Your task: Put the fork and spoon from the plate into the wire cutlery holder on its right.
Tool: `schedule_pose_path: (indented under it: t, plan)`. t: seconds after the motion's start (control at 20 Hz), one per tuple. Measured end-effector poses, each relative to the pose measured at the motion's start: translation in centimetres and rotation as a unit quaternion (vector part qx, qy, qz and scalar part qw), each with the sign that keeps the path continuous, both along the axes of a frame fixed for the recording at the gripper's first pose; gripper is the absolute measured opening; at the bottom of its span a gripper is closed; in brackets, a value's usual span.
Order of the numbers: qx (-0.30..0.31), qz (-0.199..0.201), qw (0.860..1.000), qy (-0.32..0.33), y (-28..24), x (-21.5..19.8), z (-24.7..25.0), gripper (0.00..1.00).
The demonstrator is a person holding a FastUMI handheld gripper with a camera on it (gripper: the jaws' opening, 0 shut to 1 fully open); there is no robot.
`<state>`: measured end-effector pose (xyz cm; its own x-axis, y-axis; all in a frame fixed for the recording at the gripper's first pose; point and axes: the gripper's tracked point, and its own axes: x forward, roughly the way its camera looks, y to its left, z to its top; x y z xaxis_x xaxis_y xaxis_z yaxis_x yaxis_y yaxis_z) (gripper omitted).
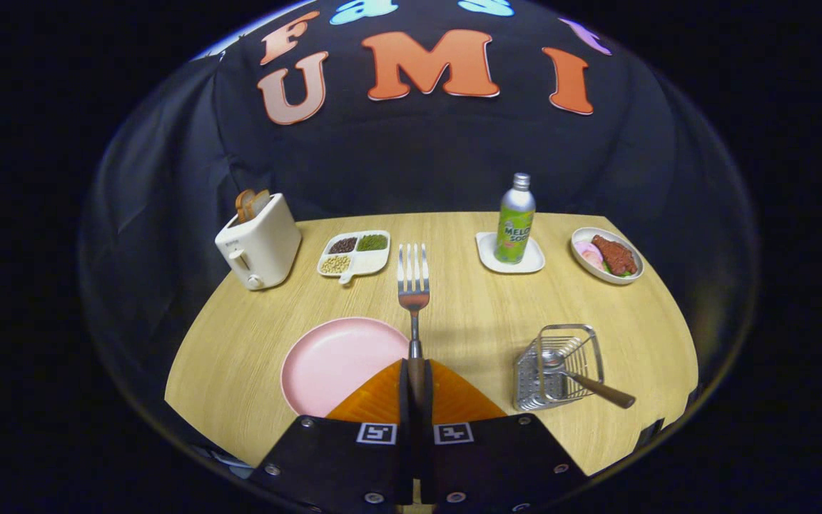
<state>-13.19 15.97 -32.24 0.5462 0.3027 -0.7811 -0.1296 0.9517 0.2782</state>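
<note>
My gripper (414,385) is shut on the brown handle of the fork (413,280), whose metal tines point straight ahead, raised above the table. The pink plate (332,360) lies bare just left of the orange fingers (375,400), partly under them. To the right of the fingers stands the wire cutlery holder (559,365). The spoon (582,378) rests in it, bowl down inside and brown handle sticking out over the right rim.
At the back of the wooden table (482,321) stand a white toaster (260,246) with bread, a divided dish of beans (354,253), a green soda bottle (515,221) on a white coaster, and a bowl of food (607,255).
</note>
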Motion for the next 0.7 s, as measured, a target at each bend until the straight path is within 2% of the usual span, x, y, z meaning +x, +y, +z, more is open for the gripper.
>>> schedule_pose_path:
  t: [0.25, 0.45, 0.7]
  plan:
    - [-0.023, -0.029, 0.999, 0.0, -6.1, 0.6, 1.2, 0.05]
    - [-0.059, -0.015, 0.998, 0.009, -9.7, 0.7, 1.5, 0.05]
    - [-0.079, 0.008, 0.994, 0.075, -11.9, -0.9, -0.4, 0.05]
